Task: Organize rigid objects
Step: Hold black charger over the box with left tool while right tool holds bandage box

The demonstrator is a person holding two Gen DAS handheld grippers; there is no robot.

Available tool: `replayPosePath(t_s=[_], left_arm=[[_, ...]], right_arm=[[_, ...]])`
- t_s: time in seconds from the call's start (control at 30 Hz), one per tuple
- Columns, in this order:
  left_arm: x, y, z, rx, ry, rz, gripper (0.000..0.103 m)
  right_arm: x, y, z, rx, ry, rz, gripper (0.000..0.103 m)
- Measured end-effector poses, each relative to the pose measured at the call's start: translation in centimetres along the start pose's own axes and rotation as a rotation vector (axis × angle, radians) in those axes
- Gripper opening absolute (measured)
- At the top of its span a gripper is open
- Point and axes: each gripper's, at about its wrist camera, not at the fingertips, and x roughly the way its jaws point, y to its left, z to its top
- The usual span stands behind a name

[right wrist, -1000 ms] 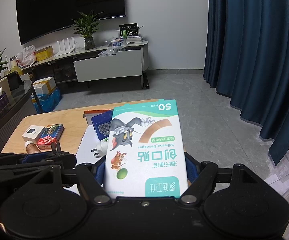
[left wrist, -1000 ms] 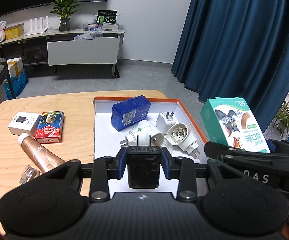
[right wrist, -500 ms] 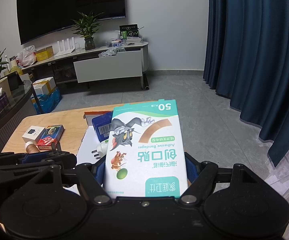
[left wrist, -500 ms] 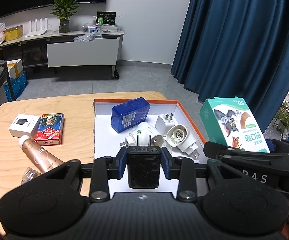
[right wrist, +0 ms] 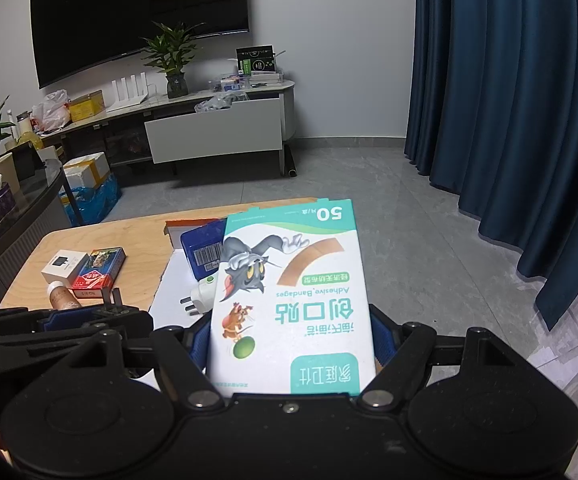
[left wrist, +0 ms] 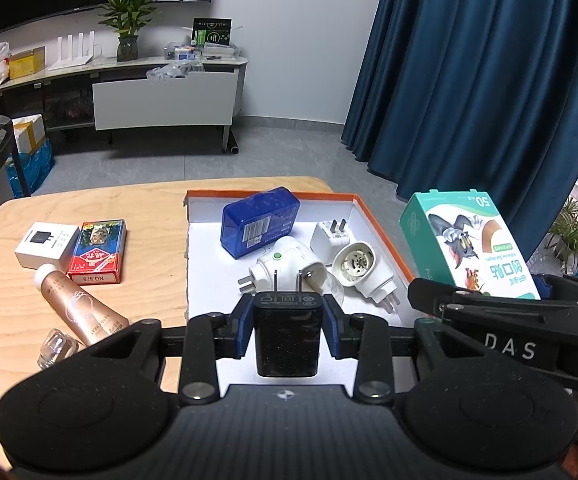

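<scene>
**Both claws loaded, tray half filled**

Ahead of the left claw (left wrist: 287,322), the orange-rimmed tray (left wrist: 381,232) already held a blue case (left wrist: 261,222) at its far end and three white plugs (left wrist: 285,266) nearer the claw, so part of the sorting looked done. To the left of that claw, four things lay loose on the worktop (left wrist: 149,216): a white box (left wrist: 47,245), a card pack (left wrist: 97,250), a tube (left wrist: 83,306) and a small clear bottle (left wrist: 57,352). Those, and the two items in the air, appeared to be what was left.

The left claw was narrow, its blue pads clamped on the sides of a black charger (left wrist: 287,334) with the prongs pointing away, held above the tray's near end. The right claw (right wrist: 289,340) stood much wider, gripping a bandage box (right wrist: 293,296) by its side edges, the box reaching forward and up from the pads. It hovered off the tray's right rim, just beside the left claw.
</scene>
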Motion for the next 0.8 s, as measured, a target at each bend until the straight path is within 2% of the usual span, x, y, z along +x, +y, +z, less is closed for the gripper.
replayPosePath(t_s=[0.8], left_arm=[[0.21,-0.01,-0.18,-0.005,0.009,0.001,0.037]], right_arm=[[0.59,0.21,-0.18,0.003,0.012,-0.003,0.088]])
